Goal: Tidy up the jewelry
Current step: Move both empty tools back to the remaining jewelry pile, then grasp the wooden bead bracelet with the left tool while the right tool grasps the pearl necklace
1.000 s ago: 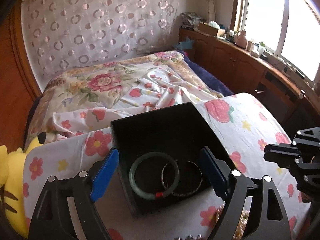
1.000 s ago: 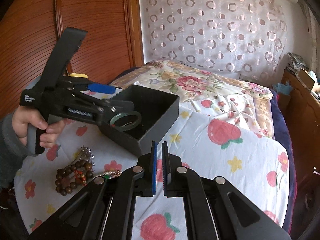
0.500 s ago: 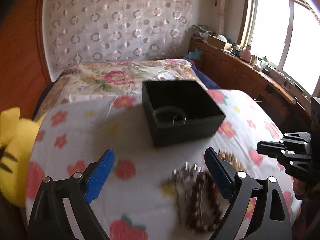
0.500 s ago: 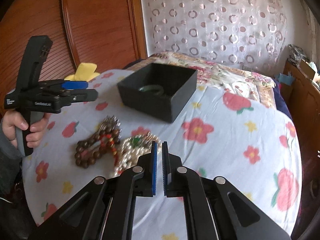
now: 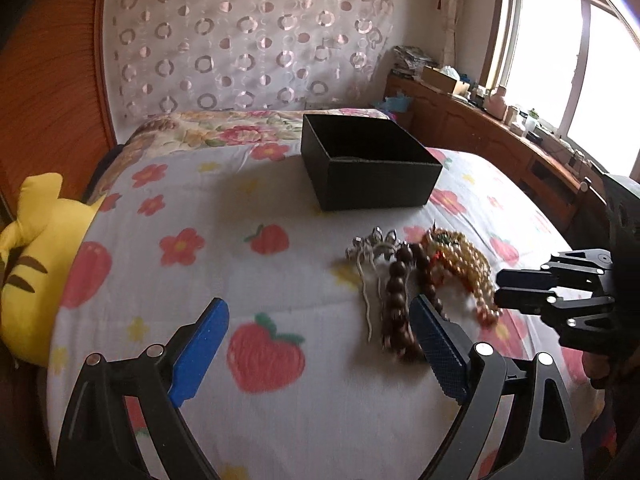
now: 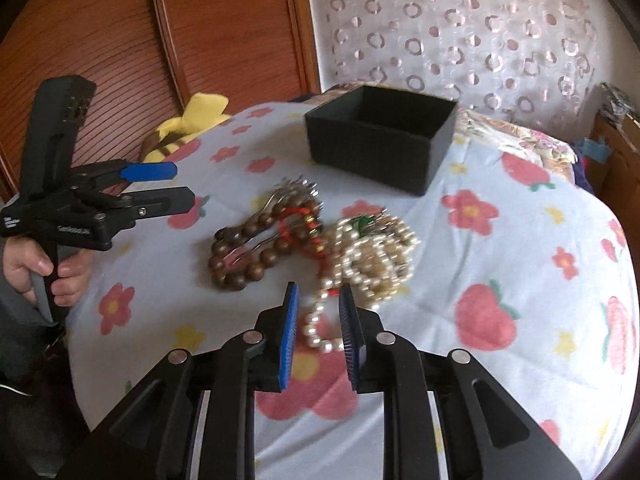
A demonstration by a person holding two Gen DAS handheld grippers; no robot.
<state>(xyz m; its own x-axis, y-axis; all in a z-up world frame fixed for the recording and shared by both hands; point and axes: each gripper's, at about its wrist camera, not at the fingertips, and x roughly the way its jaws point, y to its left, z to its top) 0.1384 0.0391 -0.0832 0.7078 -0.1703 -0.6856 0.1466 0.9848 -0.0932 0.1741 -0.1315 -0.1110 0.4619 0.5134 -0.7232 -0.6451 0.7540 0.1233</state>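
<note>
A black open box [image 5: 372, 168] [image 6: 380, 136] stands at the far side of the flowered tablecloth. In front of it lies a jewelry pile: a silver hairpin [image 5: 372, 248] [image 6: 296, 192], a brown bead bracelet [image 5: 396, 300] [image 6: 248, 252] and a pearl necklace [image 5: 472, 268] [image 6: 372, 252]. My left gripper [image 5: 318, 320] [image 6: 184, 186] is wide open and holds nothing; its right finger reaches the brown beads. My right gripper [image 6: 318, 300] [image 5: 498, 290] hovers low over the near end of the pearl strand. Its jaws are opening, with the strand between the fingers but not pressed.
A yellow plush toy [image 5: 36, 264] [image 6: 192, 120] leans at the table's left edge against the wooden panelling [image 6: 100, 40]. A bed with a floral quilt [image 5: 224, 132] lies behind the table. A wooden cabinet [image 5: 480, 136] runs under the window on the right.
My left gripper drew back from over the box, where two bangles lay, to the near side of the pile. My right gripper came down to the pearls and its jaws parted.
</note>
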